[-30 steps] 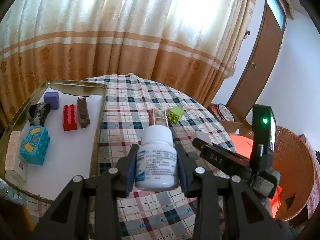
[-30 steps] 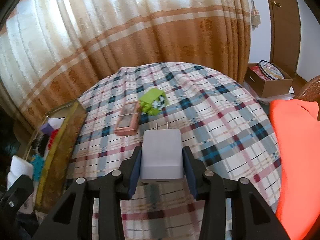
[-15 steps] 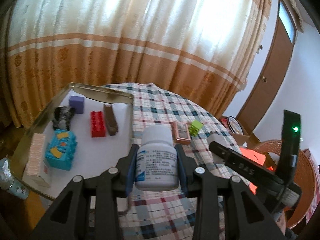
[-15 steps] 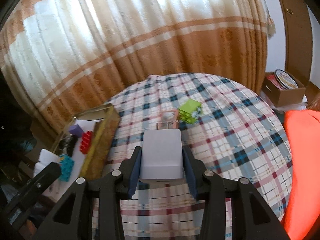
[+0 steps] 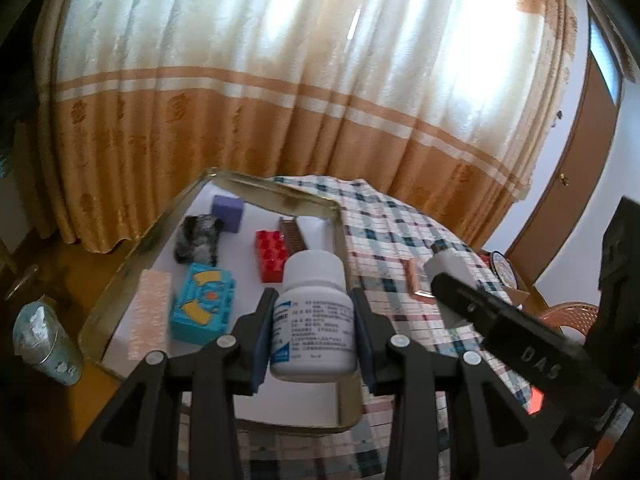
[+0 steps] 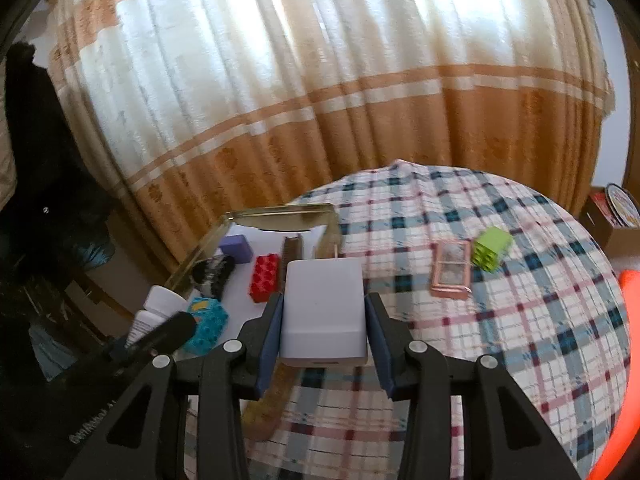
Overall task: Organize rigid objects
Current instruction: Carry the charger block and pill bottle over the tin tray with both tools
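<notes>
My left gripper (image 5: 314,336) is shut on a white pill bottle (image 5: 313,316) and holds it above the near right part of the gold-rimmed tray (image 5: 132,256). My right gripper (image 6: 323,334) is shut on a white charger plug (image 6: 323,312) and holds it over the tray's right rim (image 6: 328,228). In the tray lie a purple cube (image 5: 227,208), a black toy (image 5: 197,238), a red brick (image 5: 271,254), a brown comb (image 5: 294,234), a blue block (image 5: 202,306) and a pink block (image 5: 149,314). A green block (image 6: 491,248) and a pink frame (image 6: 452,274) lie on the plaid cloth.
The round table wears a plaid cloth (image 6: 520,320) and stands before an orange curtain (image 5: 280,132). A foil-topped cup (image 5: 44,340) stands left of the tray. An orange cloth (image 6: 624,360) lies at the right edge. A cardboard box (image 6: 612,220) sits beyond the table.
Both grippers have moved left toward the tray with their loads still held. The tray now fills more of both views; the green block and pink frame have shifted right.
</notes>
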